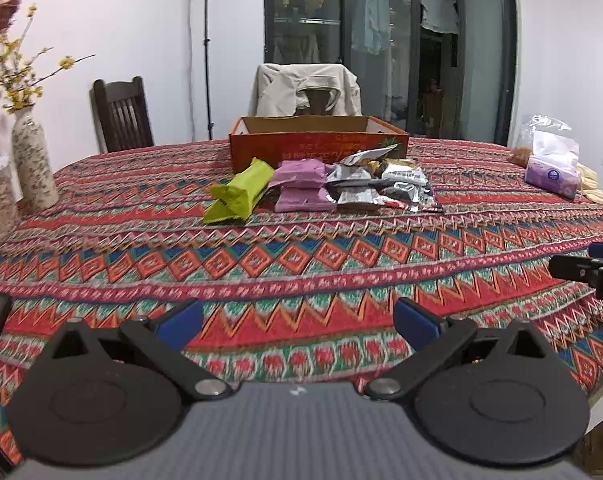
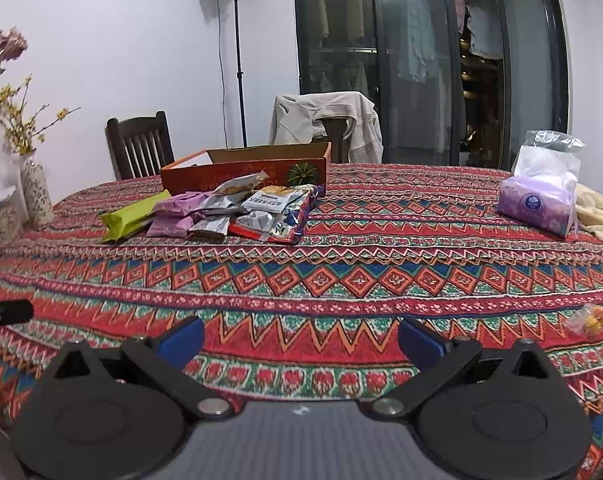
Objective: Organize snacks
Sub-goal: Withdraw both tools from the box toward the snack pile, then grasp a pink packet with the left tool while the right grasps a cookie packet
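Observation:
A pile of snack packets lies mid-table in front of an open orange cardboard box [image 1: 317, 148] [image 2: 241, 172]. The pile holds a lime-green packet [image 1: 239, 192] [image 2: 131, 216], purple packets [image 1: 301, 186] [image 2: 177, 216] and several silver packets [image 1: 385, 188] [image 2: 261, 212]. My left gripper [image 1: 297, 326] is open and empty, low over the near edge of the table, far from the pile. My right gripper [image 2: 301, 340] is open and empty, also near the front edge. Each gripper shows at the edge of the other's view [image 1: 593, 268] [image 2: 1, 312].
A patterned tablecloth [image 1: 301, 264] covers the table. A speckled vase with yellow flowers [image 1: 33, 160] [image 2: 35, 192] stands at the left. A purple tissue pack [image 1: 551, 170] [image 2: 537, 204] lies at the right, a small wrapped sweet [image 2: 593, 320] near the front right. Chairs stand behind.

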### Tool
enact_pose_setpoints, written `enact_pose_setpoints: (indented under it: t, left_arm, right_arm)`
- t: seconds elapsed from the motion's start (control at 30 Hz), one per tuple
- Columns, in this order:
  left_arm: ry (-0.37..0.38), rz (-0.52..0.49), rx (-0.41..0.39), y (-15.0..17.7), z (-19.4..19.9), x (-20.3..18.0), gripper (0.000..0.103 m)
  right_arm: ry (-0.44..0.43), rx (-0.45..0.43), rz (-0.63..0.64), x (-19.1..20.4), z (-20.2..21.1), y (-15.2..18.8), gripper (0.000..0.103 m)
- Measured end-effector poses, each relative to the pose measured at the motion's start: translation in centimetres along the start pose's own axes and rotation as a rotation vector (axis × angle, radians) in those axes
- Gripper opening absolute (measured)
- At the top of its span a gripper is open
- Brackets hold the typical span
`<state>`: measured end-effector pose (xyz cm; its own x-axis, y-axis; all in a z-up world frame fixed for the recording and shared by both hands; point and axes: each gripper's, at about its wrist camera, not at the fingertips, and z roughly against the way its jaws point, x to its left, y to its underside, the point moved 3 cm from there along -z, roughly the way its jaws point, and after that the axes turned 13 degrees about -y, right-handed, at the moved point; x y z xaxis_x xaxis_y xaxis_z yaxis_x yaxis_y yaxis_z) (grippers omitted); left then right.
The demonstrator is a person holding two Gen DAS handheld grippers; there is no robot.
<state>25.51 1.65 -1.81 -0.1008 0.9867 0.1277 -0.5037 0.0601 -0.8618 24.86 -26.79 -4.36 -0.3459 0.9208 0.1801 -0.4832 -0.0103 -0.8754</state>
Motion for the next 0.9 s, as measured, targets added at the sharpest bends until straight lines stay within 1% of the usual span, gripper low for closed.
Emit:
enact_pose_setpoints:
  t: [0.07, 0.17, 0.2, 0.33, 0.43, 0.5, 0.53, 0.57, 0.6, 0.67, 0.7, 0.73, 0.8, 0.9]
  left_arm:
    - [0.037, -0.016, -0.031, -0.9, -0.8, -0.2, 0.103]
    - [0.066, -0.028, -0.069, -2.7, -2.3, -0.6, 0.103]
    - [0.074, -0.024, -0.069, -3.4, -2.8, -0.7, 0.103]
    - [0.129, 0.001, -0.021, -6.7, -6.7, -0.5, 0.103]
    - [0.143, -0.03, -0.04, -9.4, -9.9, -0.7, 0.103]
    - [0.13, -0.044, -0.034, -11.4, -12.6, -1.0, 0.102]
    - [0.127, -0.053, -0.036, -12.3, -14.0, -1.3, 0.1]
    - [0.129, -0.061, -0.035, -13.1, -15.5, -1.6, 0.095]
    - [0.128, -0.066, -0.022, -13.6, -16.7, -1.9, 0.092]
    - [0.125, -0.072, 0.038, -14.5, -20.1, -2.7, 0.085]
    - [0.11, -0.067, 0.074, -14.7, -21.7, -3.1, 0.082]
    - [0.109, -0.065, 0.093, -14.9, -22.8, -3.3, 0.078]
    - [0.123, -0.066, 0.117, -14.9, -24.7, -3.9, 0.078]
    - [0.149, -0.072, 0.127, -14.4, -26.0, -4.4, 0.078]
  right_arm:
    - [0.003, 0.003, 0.006, -0.1, -0.9, -0.6, 0.103]
    - [0.019, 0.008, 0.003, -0.3, -2.9, -2.0, 0.101]
    - [0.013, 0.006, -0.002, -0.4, -3.7, -2.6, 0.101]
    - [0.004, -0.007, -0.01, -0.5, -6.7, -5.1, 0.098]
    - [-0.008, -0.016, 0.009, -0.7, -9.6, -7.4, 0.095]
    - [-0.016, -0.015, 0.005, -1.1, -12.1, -9.1, 0.087]
    - [-0.024, -0.01, 0.001, -1.3, -13.4, -9.8, 0.086]
    - [-0.035, -0.005, -0.012, -1.5, -14.7, -10.5, 0.084]
    - [-0.053, 0.003, -0.038, -1.9, -16.3, -11.3, 0.08]
    - [-0.084, 0.013, -0.077, -2.4, -18.9, -12.4, 0.075]
    - [-0.093, 0.017, -0.093, -2.6, -20.2, -12.9, 0.073]
    - [-0.092, 0.022, -0.108, -2.8, -21.5, -13.4, 0.071]
    - [-0.075, 0.039, -0.102, -2.9, -23.6, -13.9, 0.067]
    - [-0.042, 0.059, -0.093, -3.0, -25.7, -13.7, 0.062]
